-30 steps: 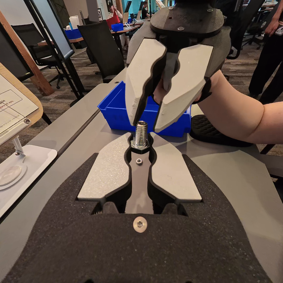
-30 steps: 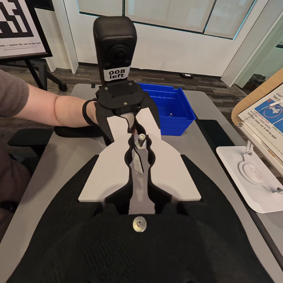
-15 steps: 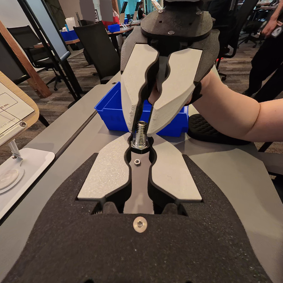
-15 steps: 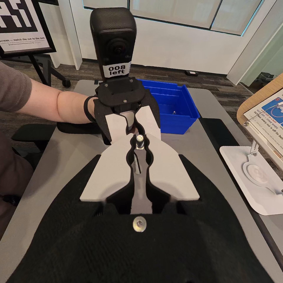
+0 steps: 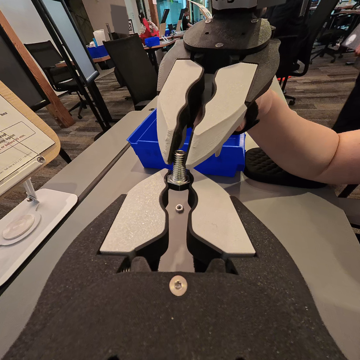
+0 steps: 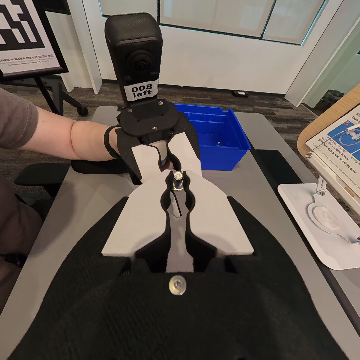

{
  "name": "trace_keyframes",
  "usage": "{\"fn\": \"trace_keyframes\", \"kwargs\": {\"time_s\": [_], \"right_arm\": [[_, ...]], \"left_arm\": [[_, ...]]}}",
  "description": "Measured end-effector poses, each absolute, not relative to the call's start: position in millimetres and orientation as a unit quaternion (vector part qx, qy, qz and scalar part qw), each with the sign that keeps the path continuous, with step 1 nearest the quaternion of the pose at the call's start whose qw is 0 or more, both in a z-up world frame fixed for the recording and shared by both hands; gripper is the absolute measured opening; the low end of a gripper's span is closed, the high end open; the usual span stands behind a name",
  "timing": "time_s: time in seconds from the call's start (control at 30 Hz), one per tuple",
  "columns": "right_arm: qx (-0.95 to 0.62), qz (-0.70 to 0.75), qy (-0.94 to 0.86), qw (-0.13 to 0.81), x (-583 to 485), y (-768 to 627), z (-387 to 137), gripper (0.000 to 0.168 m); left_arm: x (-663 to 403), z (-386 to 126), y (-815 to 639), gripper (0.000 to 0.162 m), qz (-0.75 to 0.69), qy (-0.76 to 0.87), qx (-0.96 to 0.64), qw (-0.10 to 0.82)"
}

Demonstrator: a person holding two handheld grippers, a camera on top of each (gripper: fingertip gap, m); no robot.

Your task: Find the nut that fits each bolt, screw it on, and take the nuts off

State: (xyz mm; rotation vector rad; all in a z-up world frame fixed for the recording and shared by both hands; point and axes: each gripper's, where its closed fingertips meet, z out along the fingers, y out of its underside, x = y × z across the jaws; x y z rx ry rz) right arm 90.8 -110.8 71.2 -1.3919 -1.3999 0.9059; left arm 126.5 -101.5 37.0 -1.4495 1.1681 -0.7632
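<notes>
A silver threaded bolt (image 5: 178, 165) stands upright above the grey table. My left gripper (image 5: 178, 182) is shut on it, clamping the hex piece (image 5: 178, 179) at its lower end. My right gripper (image 5: 178, 158) comes down from above with its tips closed on the top of the thread. In the right wrist view the bolt's shiny end (image 6: 177, 175) sits between my right gripper's tips (image 6: 177, 173), with the hex piece (image 6: 177, 187) just below. The left gripper (image 6: 165, 155) faces it there. A small loose nut (image 5: 179, 208) lies on the table between my left fingers.
A blue bin (image 5: 214, 161) stands just behind the bolt, and in the right wrist view (image 6: 229, 155) a small metal part (image 6: 219, 143) lies in it. A white stand base (image 5: 39, 214) holding an instruction sheet is at the table's side (image 6: 321, 224). A black pad (image 5: 272, 169) lies under the forearm. Across from one pair of fingers to the other is roughly 4 centimeters. From the left gripper's tips to the small loose nut (image 5: 179, 208) is close to 20 centimeters.
My right gripper has come down from above the bolt and closed its tips on the top of the thread. My left gripper has kept its hold.
</notes>
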Motion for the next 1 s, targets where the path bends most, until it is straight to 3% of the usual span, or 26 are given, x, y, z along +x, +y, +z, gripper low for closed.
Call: {"fn": "trace_keyframes", "kwargs": {"time_s": [0.43, 0.53, 0.67, 0.83, 1.0], "right_arm": [[-0.564, 0.365, -0.57, 0.474, 90.1, -109.7, 72.3, 0.011], [-0.555, 0.366, -0.562, 0.492, 93.1, -108.9, 80.5, 0.021], [-0.553, 0.358, -0.569, 0.493, 126.3, -106.8, 92.1, 0.021], [-0.55, 0.304, -0.651, 0.426, 164.4, -90.2, 43.1, 0.022], [-0.597, 0.167, -0.745, 0.245, 179.1, -70.6, -48.6, 0.022]], "left_arm": [[126.1, 37.6, -100.3, 0.014, -0.32, 0.488, -0.61, 0.537], [125.0, 36.9, -99.1, 0.014, -0.323, 0.485, -0.613, 0.533], [119.6, 37.4, -92.3, 0.014, -0.327, 0.475, -0.619, 0.533], [92.5, 55.0, -76.3, 0.014, -0.314, 0.452, -0.628, 0.55], [54.9, 75.6, -60.5, 0.015, -0.291, 0.424, -0.639, 0.572]]}}
